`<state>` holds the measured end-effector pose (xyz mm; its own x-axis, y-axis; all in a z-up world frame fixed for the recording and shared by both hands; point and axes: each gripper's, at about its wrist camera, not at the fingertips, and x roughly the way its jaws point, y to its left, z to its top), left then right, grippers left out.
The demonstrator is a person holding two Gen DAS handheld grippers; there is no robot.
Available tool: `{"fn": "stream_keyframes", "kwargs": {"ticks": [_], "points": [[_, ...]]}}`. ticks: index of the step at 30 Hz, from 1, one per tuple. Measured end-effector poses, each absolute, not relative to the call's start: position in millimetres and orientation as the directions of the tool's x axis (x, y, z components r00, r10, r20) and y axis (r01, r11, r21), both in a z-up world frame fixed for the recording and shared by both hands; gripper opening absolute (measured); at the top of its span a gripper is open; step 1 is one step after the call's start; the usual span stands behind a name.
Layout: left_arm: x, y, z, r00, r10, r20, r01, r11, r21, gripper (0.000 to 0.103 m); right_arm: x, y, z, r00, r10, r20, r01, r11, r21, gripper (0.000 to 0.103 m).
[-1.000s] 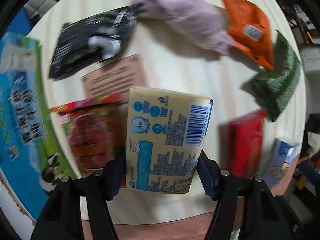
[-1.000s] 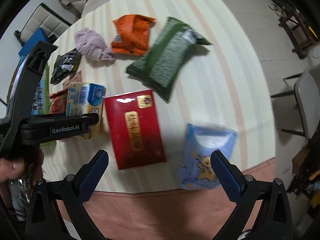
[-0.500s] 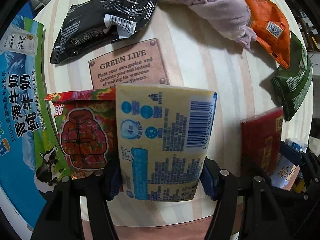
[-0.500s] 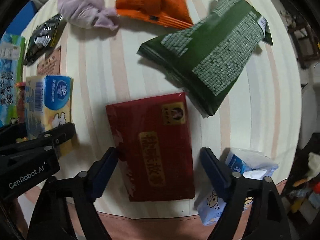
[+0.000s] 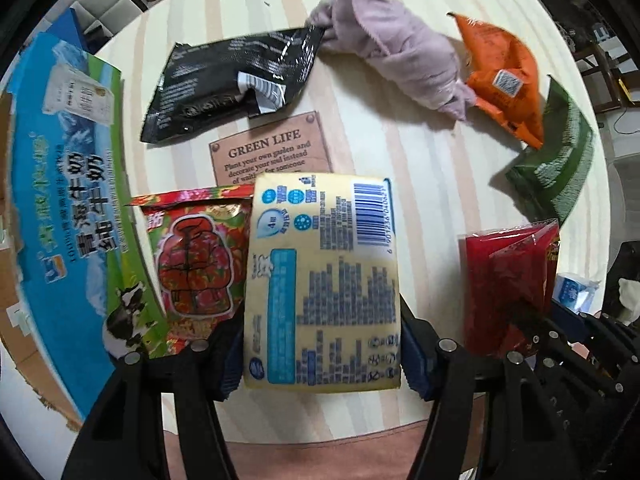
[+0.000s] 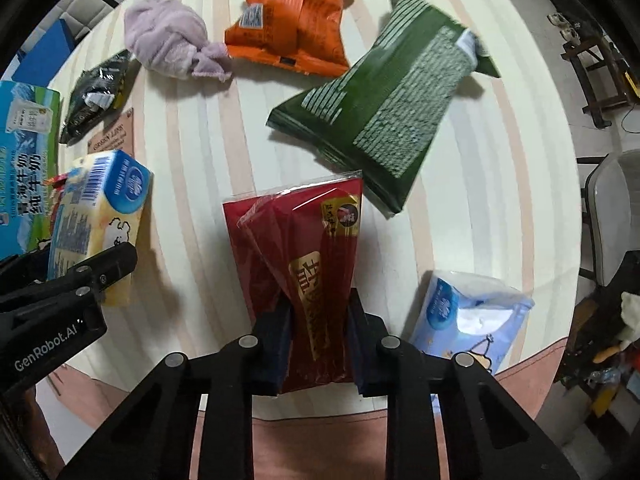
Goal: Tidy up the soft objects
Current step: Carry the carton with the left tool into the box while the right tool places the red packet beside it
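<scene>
1. Since half a second ago: right gripper (image 6: 318, 336) gone from spread around the flat red packet (image 6: 304, 272) to clamped on its lower end; packet now pinched into a crease, upper part fanned out mid-frame in the right wrist view.
2. Left gripper (image 5: 322, 354) unchanged: fingers clamped on both sides of the yellow tissue pack (image 5: 324, 280), barcode at its upper right, center-bottom of the left wrist view.
3. Same tissue pack at the left edge of the right wrist view, left gripper's black arm crossing below it.
4. Blue tissue pack (image 6: 468, 316) lower right in the right wrist view, just beside the right gripper, lying on the striped table (image 6: 500, 184).
5. Green bag (image 6: 384, 120) above the red packet, corner overlapping it in the frame; contact unclear.
6. Orange bag (image 6: 292, 24) and lilac towel (image 6: 172, 42) at top, touching.
7. Black pouch (image 5: 236, 84) upper left in the left wrist view, over the "GREEN LIFE" plaque (image 5: 272, 152).
8. Red-green snack bag (image 5: 196, 264) touching the tissue pack's left side; blue milk carton box (image 5: 60, 200) along the left edge.
</scene>
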<state>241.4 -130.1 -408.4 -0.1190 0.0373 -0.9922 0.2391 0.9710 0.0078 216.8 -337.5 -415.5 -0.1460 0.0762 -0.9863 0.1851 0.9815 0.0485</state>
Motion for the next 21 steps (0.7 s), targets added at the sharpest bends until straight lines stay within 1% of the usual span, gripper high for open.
{"fn": "stream_keyframes", "kwargs": {"ticks": [6, 11, 12, 15, 16, 18, 21], "points": [[236.0, -118.0, -359.2, -0.073, -0.004, -0.997, 0.222, 0.975, -0.020, 0.061, 204.8, -358.3, -366.6, -0.083, 0.145, -0.986, 0.225, 0.967, 0.123, 0.024], [230.8, -85.7, -291.5, 0.022, -0.080, -0.997, 0.189, 0.979, -0.074, 0.061, 202.9, -369.7, -302.8, -0.006, 0.190, -0.982, 0.202, 0.962, 0.185, 0.024], [230.9, -83.0, -270.9, 0.043, -0.095, -0.995, 0.178, 0.980, -0.086, 0.061, 203.9, -367.5, -291.4, 0.006, 0.196, -0.981, 0.189, 0.963, 0.194, 0.024], [234.0, -58.0, -227.5, 0.111, -0.126, -0.986, 0.141, 0.984, -0.110, 0.061, 203.7, -346.1, -245.4, 0.053, 0.221, -0.974, 0.134, 0.965, 0.226, 0.024], [232.8, -42.1, -211.2, 0.134, -0.131, -0.982, 0.129, 0.985, -0.113, 0.061, 213.2, -324.6, -237.8, 0.069, 0.227, -0.972, 0.108, 0.966, 0.233, 0.024], [245.6, -31.8, -194.6, 0.160, -0.125, -0.979, 0.108, 0.988, -0.108, 0.061, 212.1, -296.0, -214.2, 0.096, 0.239, -0.966, 0.061, 0.967, 0.246, 0.024], [249.9, 11.1, -180.9, 0.194, -0.100, -0.976, 0.065, 0.994, -0.089, 0.061, 223.7, -247.2, -184.7, 0.116, 0.284, -0.952, -0.001, 0.958, 0.285, 0.024]]}}
